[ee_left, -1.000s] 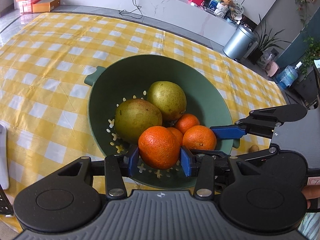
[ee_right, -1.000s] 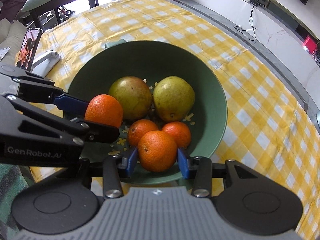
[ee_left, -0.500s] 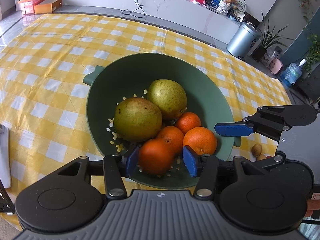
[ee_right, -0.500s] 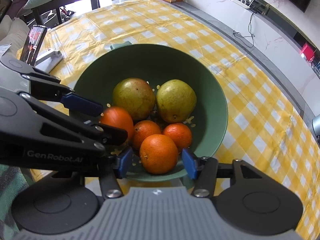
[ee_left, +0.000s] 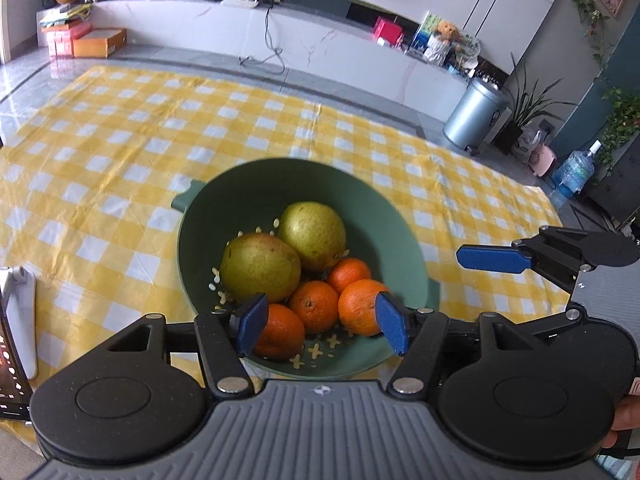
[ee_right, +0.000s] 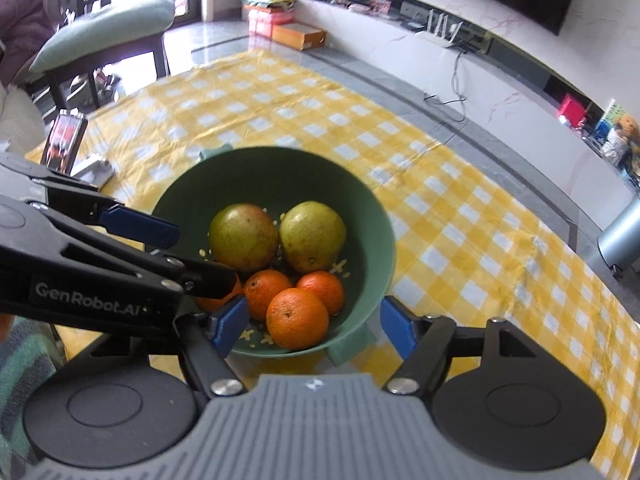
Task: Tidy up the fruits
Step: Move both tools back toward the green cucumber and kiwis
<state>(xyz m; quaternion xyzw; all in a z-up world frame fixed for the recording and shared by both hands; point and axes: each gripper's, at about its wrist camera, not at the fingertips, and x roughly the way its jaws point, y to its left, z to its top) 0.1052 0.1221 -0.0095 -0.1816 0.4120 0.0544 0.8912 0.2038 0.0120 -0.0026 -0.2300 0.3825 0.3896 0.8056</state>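
A green colander bowl point(ee_left: 240, 196) sits on the yellow checked tablecloth point(ee_left: 100, 160). It holds two green-yellow pears point(ee_left: 260, 266) and several oranges point(ee_left: 314, 306). My left gripper point(ee_left: 322, 328) is open and empty, raised above the bowl's near rim. My right gripper point(ee_right: 314, 326) is open and empty too, above the bowl's near edge in the right wrist view. There the same bowl point(ee_right: 272, 176), pears point(ee_right: 244, 238) and oranges point(ee_right: 297, 324) show. Each gripper shows from the side in the other's view.
A phone on a white stand point(ee_right: 64, 144) stands left of the bowl; its stand also shows in the left wrist view point(ee_left: 20, 300). A chair with a green cushion point(ee_right: 104, 20) stands beyond the table. A metal bin point(ee_left: 474, 114) stands on the floor.
Both grippers have opened and let their oranges go into the bowl. Both have then pulled up and back from the bowl.
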